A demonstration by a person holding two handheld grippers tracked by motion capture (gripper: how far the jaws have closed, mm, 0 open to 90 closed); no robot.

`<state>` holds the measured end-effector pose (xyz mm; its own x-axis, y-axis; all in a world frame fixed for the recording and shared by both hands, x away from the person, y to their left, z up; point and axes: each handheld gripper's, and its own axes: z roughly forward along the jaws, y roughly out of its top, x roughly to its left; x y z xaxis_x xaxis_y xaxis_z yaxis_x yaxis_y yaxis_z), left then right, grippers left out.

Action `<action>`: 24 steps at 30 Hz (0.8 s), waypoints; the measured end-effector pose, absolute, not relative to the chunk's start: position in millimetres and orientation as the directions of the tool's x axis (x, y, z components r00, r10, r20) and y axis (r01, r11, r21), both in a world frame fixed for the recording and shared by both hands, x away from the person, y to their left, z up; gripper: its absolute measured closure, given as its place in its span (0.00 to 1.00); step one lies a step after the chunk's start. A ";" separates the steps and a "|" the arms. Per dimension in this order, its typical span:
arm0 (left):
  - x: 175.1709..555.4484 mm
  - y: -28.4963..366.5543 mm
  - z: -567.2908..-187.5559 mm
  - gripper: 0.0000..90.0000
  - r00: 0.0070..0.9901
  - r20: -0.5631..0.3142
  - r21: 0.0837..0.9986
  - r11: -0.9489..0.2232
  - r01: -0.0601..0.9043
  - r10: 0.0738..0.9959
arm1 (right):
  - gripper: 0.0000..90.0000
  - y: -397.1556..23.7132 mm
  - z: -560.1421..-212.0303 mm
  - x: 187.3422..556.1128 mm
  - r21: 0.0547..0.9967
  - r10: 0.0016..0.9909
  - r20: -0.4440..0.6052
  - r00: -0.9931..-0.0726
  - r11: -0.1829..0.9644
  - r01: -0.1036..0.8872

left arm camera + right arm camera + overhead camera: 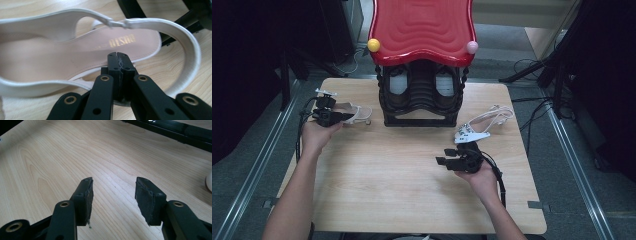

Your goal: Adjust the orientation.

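A white slingback sandal (357, 112) lies at the table's back left, just left of the rack. In the left gripper view its pale insole (62, 57) with gold lettering is close up, heel strap looping right. My left gripper (345, 118) (117, 57) has its jaws pressed together at the sandal's near edge, with a pale sliver of strap between them low down. A second white sandal (491, 120) lies at the back right. My right gripper (442, 161) (113, 195) hovers open over bare wood, in front of that sandal, nothing between its pads.
A black shoe rack (422, 100) (131, 8) (175, 130) with a red wavy top (422, 27) stands at the table's back middle, dark shoes inside. A yellow ball (373, 45) and a pink ball (472, 47) sit on its corners. Cables trail past the table's right edge.
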<state>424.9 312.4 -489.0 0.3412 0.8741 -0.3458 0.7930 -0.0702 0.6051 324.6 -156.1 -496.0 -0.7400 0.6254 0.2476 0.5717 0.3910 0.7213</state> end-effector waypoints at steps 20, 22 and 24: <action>397.7 348.5 -491.1 0.99 0.262 -0.343 0.581 -0.016 0.814 0.902 | 0.55 -132.7 -496.5 336.3 0.716 0.573 0.249 -0.781 0.435 0.547; 394.6 353.5 -490.0 0.99 0.250 -0.341 0.584 -0.004 0.811 0.906 | 0.55 -130.5 -496.5 337.2 0.715 0.567 0.250 -0.785 0.439 0.544; 391.9 358.5 -488.4 0.99 0.237 -0.341 0.589 0.010 0.808 0.910 | 0.55 -127.9 -496.9 338.0 0.714 0.563 0.249 -0.788 0.443 0.542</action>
